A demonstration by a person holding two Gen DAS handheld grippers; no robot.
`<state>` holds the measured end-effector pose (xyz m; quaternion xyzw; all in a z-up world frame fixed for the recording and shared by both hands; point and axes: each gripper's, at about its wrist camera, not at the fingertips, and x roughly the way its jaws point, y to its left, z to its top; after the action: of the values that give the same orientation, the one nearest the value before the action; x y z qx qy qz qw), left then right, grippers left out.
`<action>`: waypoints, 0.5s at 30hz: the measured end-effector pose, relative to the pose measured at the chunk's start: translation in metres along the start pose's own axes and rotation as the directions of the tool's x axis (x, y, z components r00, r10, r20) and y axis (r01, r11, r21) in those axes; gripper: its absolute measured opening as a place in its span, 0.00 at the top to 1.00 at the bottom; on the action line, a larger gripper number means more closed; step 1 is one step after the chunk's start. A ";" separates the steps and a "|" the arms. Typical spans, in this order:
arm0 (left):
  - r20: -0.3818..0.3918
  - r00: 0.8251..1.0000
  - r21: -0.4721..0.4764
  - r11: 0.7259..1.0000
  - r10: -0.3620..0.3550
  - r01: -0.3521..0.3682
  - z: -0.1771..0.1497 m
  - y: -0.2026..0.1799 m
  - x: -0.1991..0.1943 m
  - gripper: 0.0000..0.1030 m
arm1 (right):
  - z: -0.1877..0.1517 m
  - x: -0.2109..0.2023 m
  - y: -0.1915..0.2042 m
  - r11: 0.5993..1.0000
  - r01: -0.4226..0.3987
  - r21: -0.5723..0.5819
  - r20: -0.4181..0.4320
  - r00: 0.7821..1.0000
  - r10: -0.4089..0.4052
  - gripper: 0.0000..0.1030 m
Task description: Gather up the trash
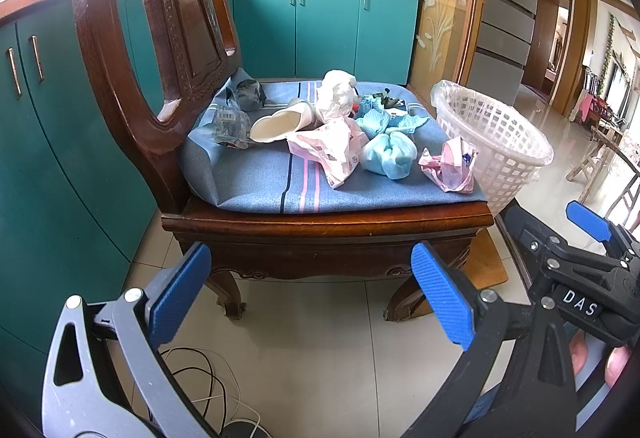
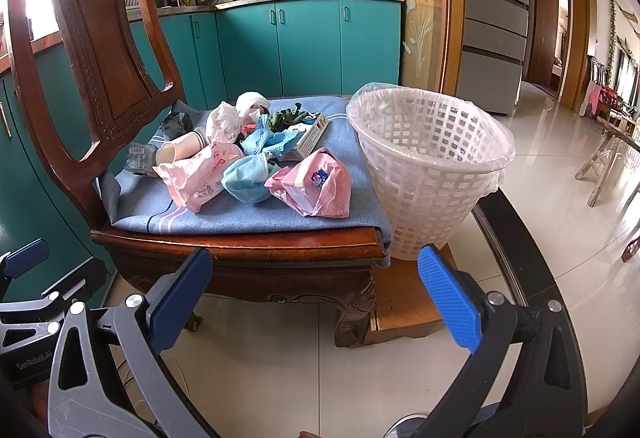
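Closest in, both tools hang low over the tiled floor, short of the chair. The left gripper (image 1: 316, 294) has its blue pads spread wide with nothing between them, and the right gripper (image 2: 316, 298) is the same: wide apart, empty. Loose cables (image 1: 208, 378) curl on the floor just under the left tool, a snag waiting to happen if it dips.

Next out, the wooden chair (image 2: 240, 250) with its blue cushion (image 2: 248, 217), and here's the trash, all of it on the seat, none collected by the look of it. Nearest the front edge sits a pink plastic bag (image 2: 316, 185), beside it a crumpled blue mask (image 2: 250, 177), then a pink wrapper (image 2: 196, 177). Behind those lie a paper cup (image 2: 180, 149) on its side, blue wipes (image 2: 272, 141), a white bag (image 2: 224, 121) and a small box (image 2: 314, 133).

Just off the seat's right side stands the lined white basket (image 2: 432, 157), its mouth open and facing up.

The risks, as I read it: the pile is tightly packed, so a wide grab could drag neighbours off the cushion; thin bags may slip from the pads; and the light basket could tip if its rim gets knocked.
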<state>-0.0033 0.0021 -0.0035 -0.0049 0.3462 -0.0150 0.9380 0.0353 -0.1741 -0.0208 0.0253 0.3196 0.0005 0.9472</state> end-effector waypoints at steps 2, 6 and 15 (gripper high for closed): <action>-0.004 1.000 0.002 1.000 0.000 0.000 0.000 0.000 0.000 0.03 | 0.000 0.000 0.000 1.000 -0.001 0.001 -0.001 1.000 0.001 0.02; -0.005 1.000 0.004 1.000 0.000 0.000 0.000 0.000 0.000 0.03 | 0.000 0.000 0.000 1.000 -0.001 0.001 -0.001 1.000 0.001 0.02; -0.009 1.000 0.003 1.000 0.000 0.000 0.000 -0.001 0.000 0.03 | 0.000 0.000 0.000 1.000 0.000 0.000 -0.001 1.000 0.000 0.02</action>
<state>-0.0033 0.0012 -0.0030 -0.0033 0.3506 -0.0158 0.9364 0.0354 -0.1737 -0.0211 0.0253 0.3199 0.0003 0.9471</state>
